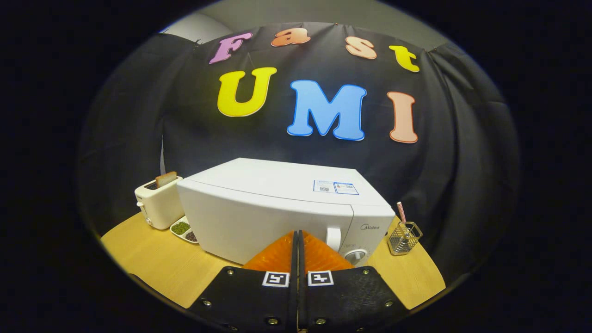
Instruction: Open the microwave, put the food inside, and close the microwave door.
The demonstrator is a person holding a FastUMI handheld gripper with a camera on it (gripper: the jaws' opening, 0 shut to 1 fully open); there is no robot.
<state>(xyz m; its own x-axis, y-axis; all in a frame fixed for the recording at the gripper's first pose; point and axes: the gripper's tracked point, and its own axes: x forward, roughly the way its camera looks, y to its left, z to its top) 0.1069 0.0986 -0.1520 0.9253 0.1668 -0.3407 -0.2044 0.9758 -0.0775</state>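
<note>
Closest to the camera, the gripper (298, 238) has its two fingers pressed together with nothing between them, their tips pointing at the front of a white microwave (277, 208). The microwave sits on a wooden table (152, 259) just beyond the fingertips, with its door closed; the door handle (333, 238) and a round dial (356, 255) lie just right of the fingertips. Left of the microwave stands a cream toaster (158, 203) holding a slice of toast (166, 178), and a divided dish of food (184, 230) lies between toaster and microwave. Right of the microwave stands a wire holder (403, 238) with a striped straw (401, 212).
</note>
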